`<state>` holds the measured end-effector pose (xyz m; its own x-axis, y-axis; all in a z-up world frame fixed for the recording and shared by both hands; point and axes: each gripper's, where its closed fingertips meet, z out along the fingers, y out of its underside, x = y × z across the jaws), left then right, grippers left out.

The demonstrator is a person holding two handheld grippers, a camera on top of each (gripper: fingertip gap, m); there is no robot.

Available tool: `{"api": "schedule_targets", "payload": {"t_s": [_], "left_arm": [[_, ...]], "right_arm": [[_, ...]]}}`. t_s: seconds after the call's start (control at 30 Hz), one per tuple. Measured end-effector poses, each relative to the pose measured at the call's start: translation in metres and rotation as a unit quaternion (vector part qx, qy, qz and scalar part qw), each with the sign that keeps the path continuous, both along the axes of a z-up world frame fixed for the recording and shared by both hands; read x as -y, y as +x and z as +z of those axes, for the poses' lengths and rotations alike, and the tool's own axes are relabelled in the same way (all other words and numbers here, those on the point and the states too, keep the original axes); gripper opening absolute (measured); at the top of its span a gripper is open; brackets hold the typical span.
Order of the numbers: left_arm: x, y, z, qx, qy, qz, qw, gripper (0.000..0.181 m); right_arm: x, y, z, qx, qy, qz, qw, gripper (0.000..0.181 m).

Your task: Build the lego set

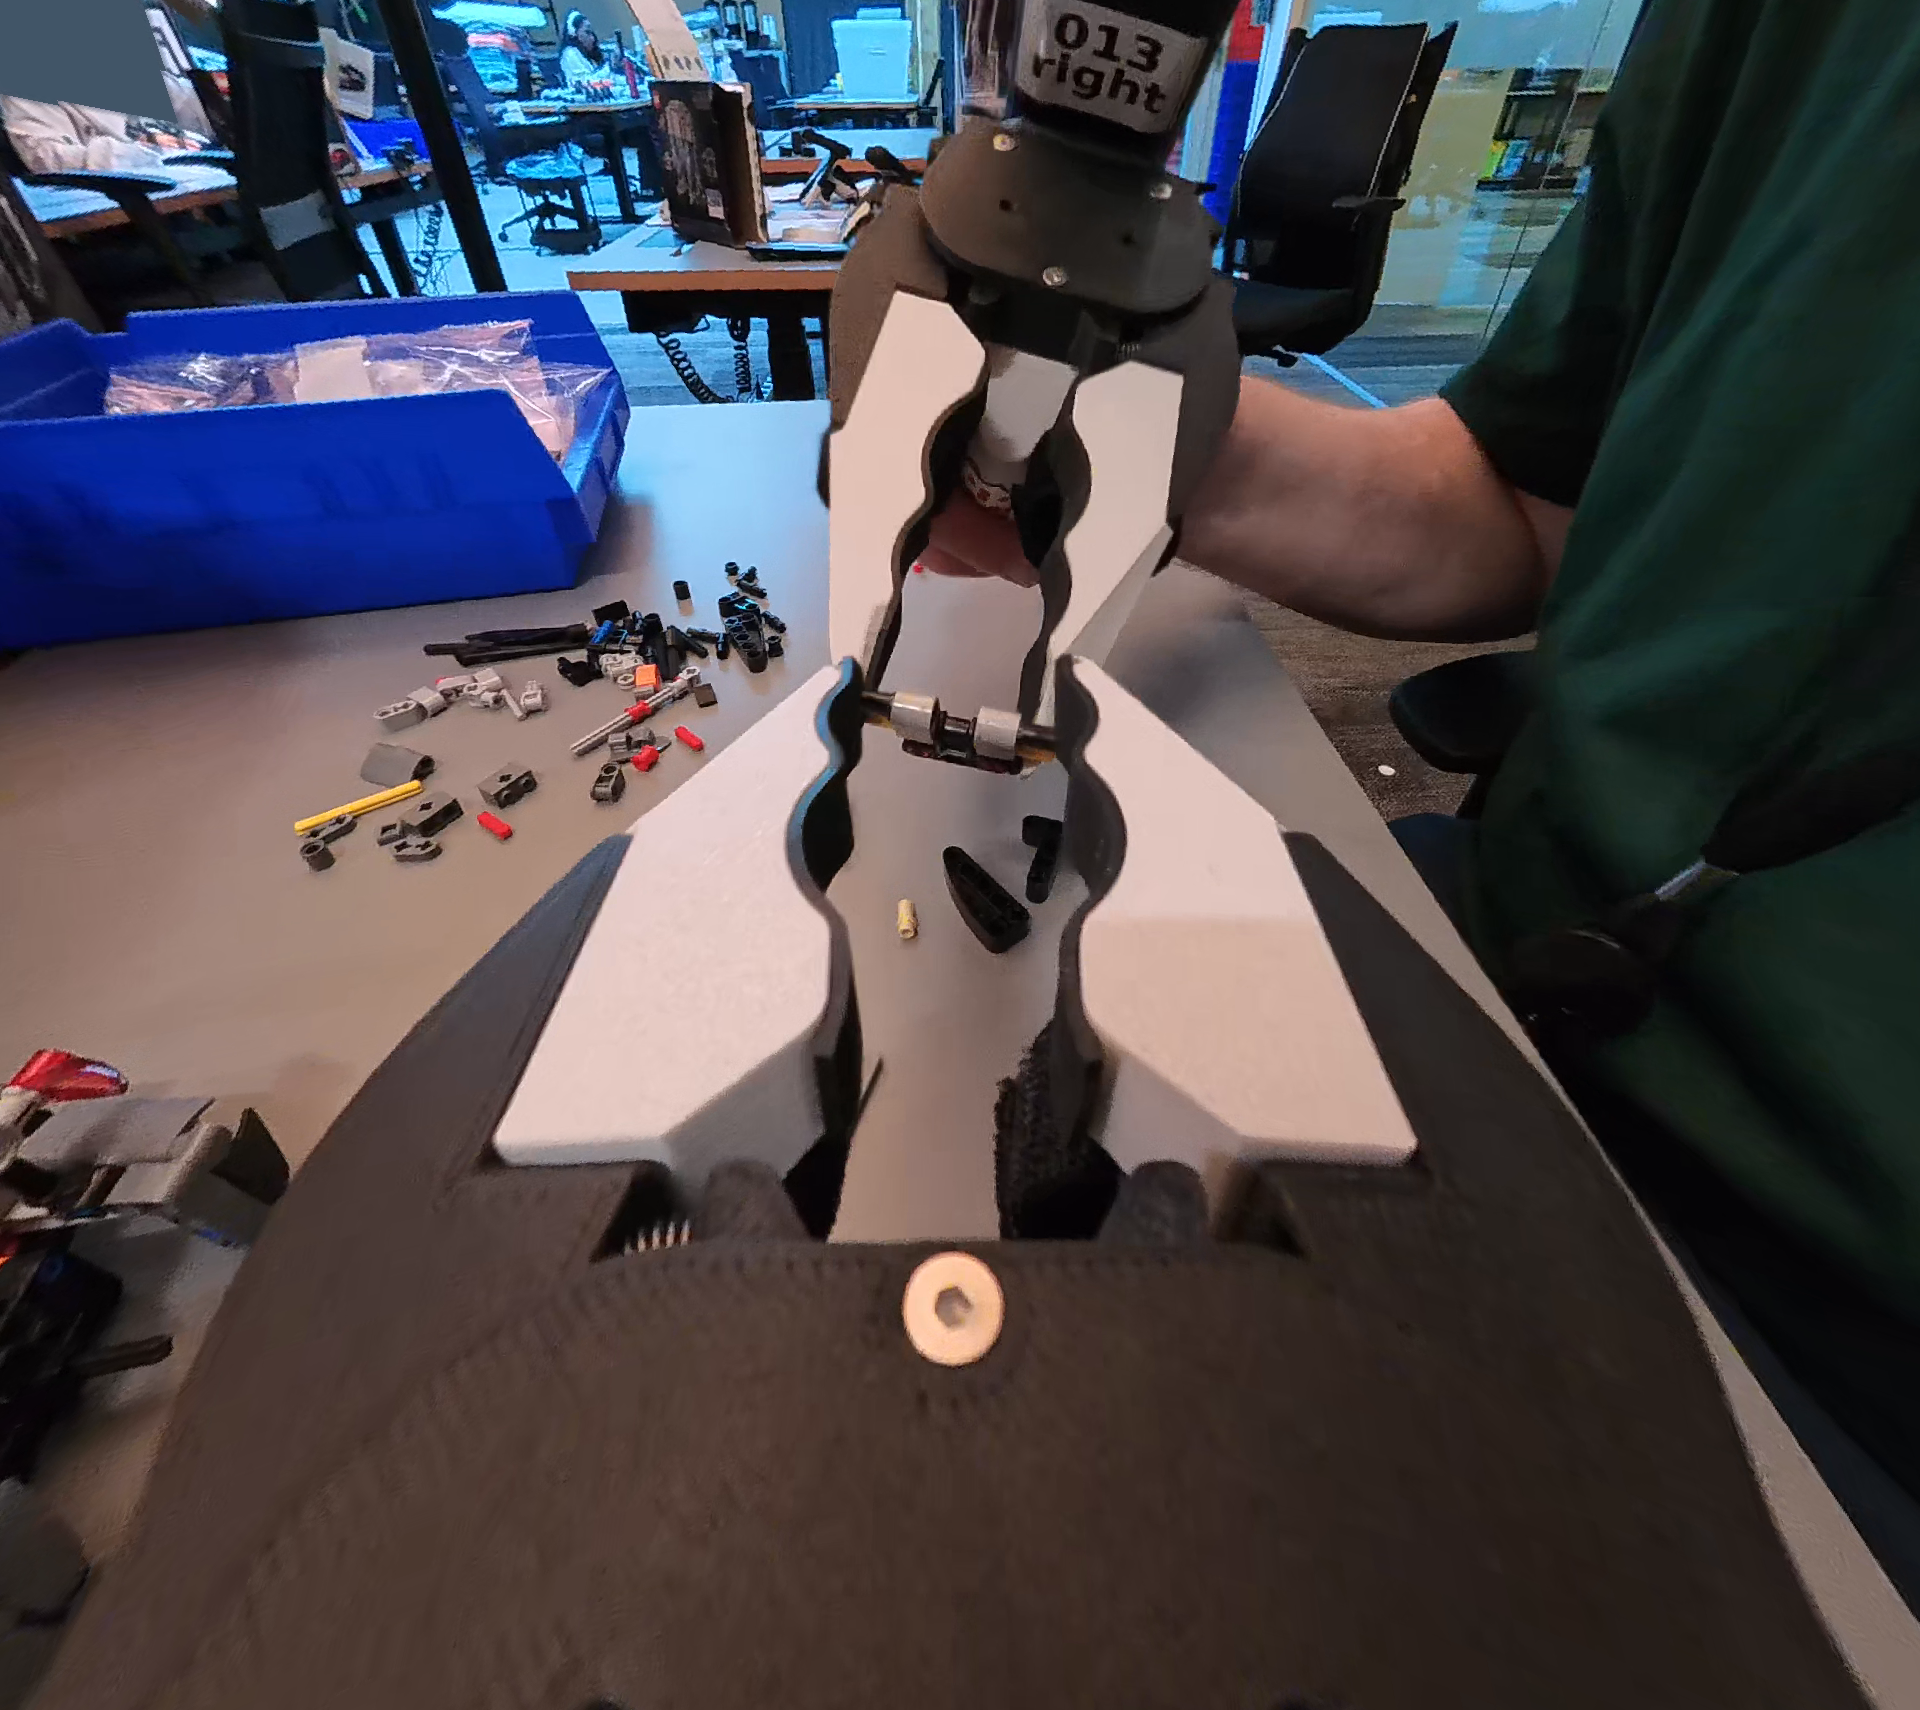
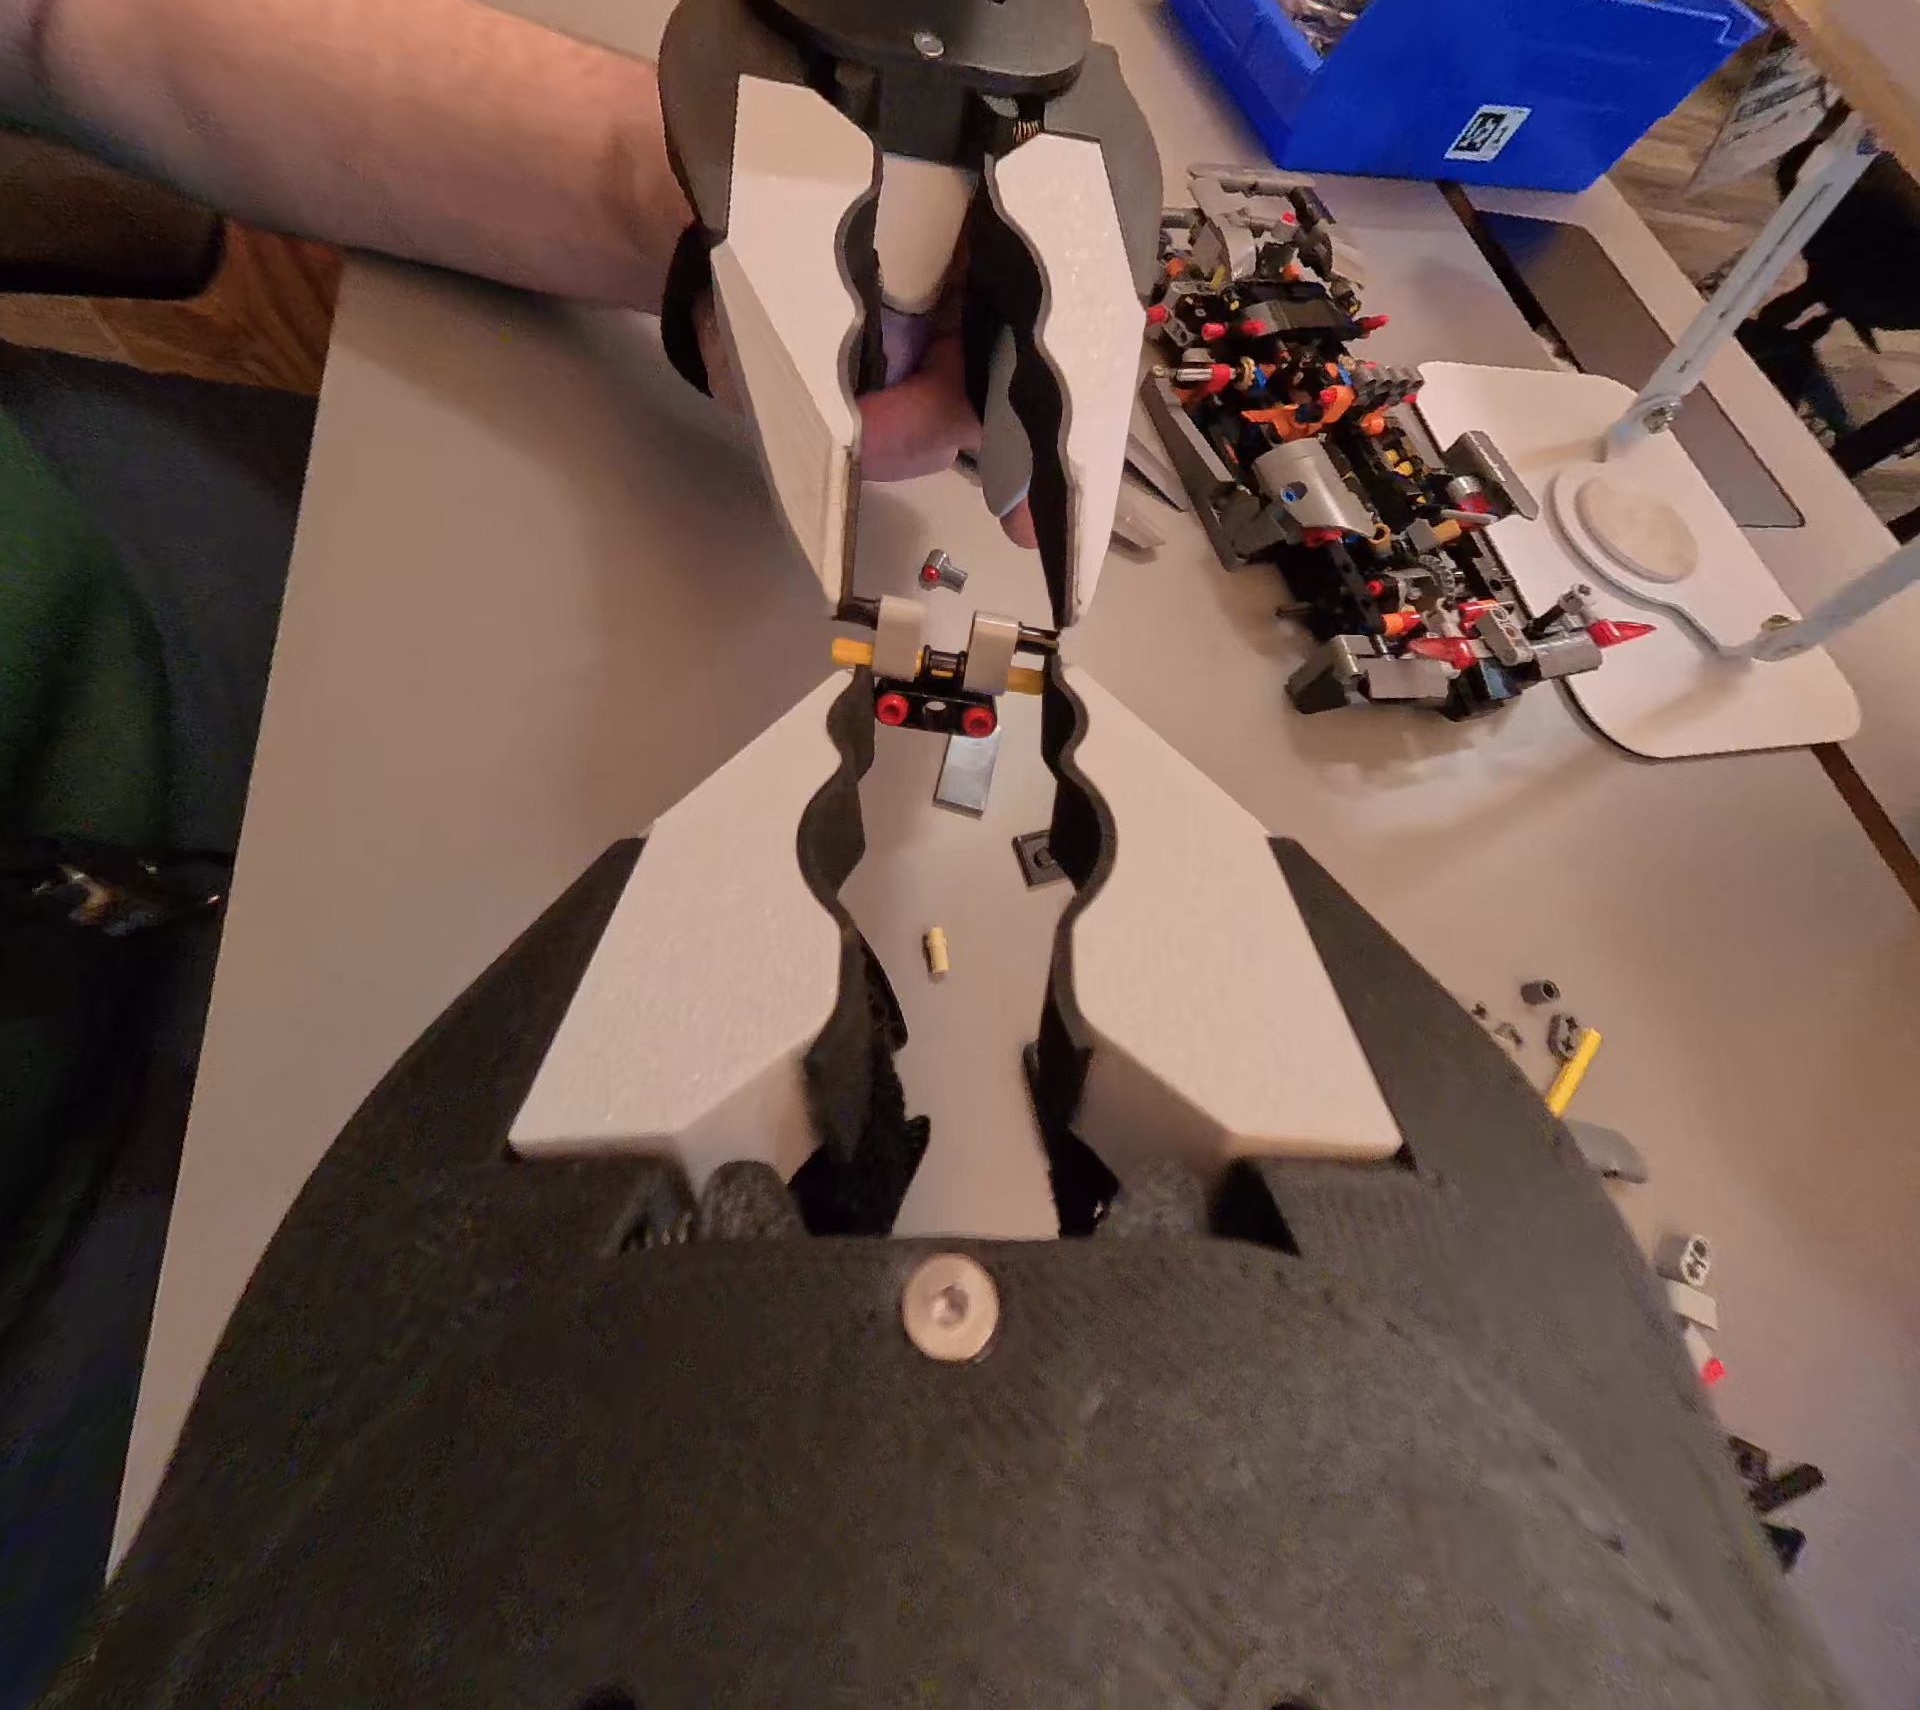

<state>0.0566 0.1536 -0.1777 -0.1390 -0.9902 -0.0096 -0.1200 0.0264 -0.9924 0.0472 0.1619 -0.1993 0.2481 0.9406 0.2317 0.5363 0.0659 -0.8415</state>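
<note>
**Both grippers pinching one small lego sub-assembly in mid-air**

The left gripper point(image 1: 958, 715) is sitting at a narrow opening, its tips pressing on the two ends of the small sub-assembly point(image 1: 961, 730). The right gripper point(image 2: 951, 673) is meeting it tip to tip from the opposite side, also narrow, its tips closing on the same piece's ends (which tip is bearing the load cannot be told). Both tools are angling down toward each other above the grey table point(image 2: 540, 621), with a bare forearm point(image 2: 343, 102) reaching in behind the left one.

The sub-assembly is hanging just above the table, not touching it. Its long axis is running crosswise between the fingers, along a yellow axle carrying two light grey connectors, with a black beam with red pins point(image 2: 932, 712) hanging below.

Lying under it on the table: a tan pin point(image 2: 936, 952) and a black beam point(image 1: 985, 900). Loose parts point(image 1: 582, 704) are scattering to the left. The partly built car point(image 2: 1382, 455) is sitting well apart, near the blue bin point(image 2: 1455, 60).
</note>
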Motion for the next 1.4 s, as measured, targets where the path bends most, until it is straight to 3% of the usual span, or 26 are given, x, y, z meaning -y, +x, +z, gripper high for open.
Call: {"api": "schedule_targets", "payload": {"t_s": [0.17, 0.4, 0.77, 0.83, 1.4], "left_arm": [[-0.002, -0.001, -0.003, -0.013, 0.006, 0.006, 1.000, 0.036], [0.004, 0.003, -0.005, -0.025, -0.019, -0.009, 0.999, 0.040], [0.000, 0.006, -0.012, -0.046, -0.078, 0.003, 0.996, 0.022], [-0.005, 0.005, -0.016, -0.055, -0.070, 0.017, 0.996, 0.006], [-0.004, 0.000, -0.009, -0.040, -0.097, -0.006, 0.994, 0.005]], "right_arm": [[0.000, 0.008, 0.006, -0.009, 0.009, -0.031, 0.999, 0.031], [-0.002, 0.016, -0.001, 0.060, 0.056, -0.081, 0.993, 0.031], [-0.009, 0.009, 0.005, 0.149, 0.194, -0.138, 0.960, 0.031], [-0.008, 0.007, 0.004, 0.155, 0.202, -0.132, 0.958, 0.031], [-0.004, 0.003, 0.015, 0.046, 0.129, -0.126, 0.983, 0.030]]}}
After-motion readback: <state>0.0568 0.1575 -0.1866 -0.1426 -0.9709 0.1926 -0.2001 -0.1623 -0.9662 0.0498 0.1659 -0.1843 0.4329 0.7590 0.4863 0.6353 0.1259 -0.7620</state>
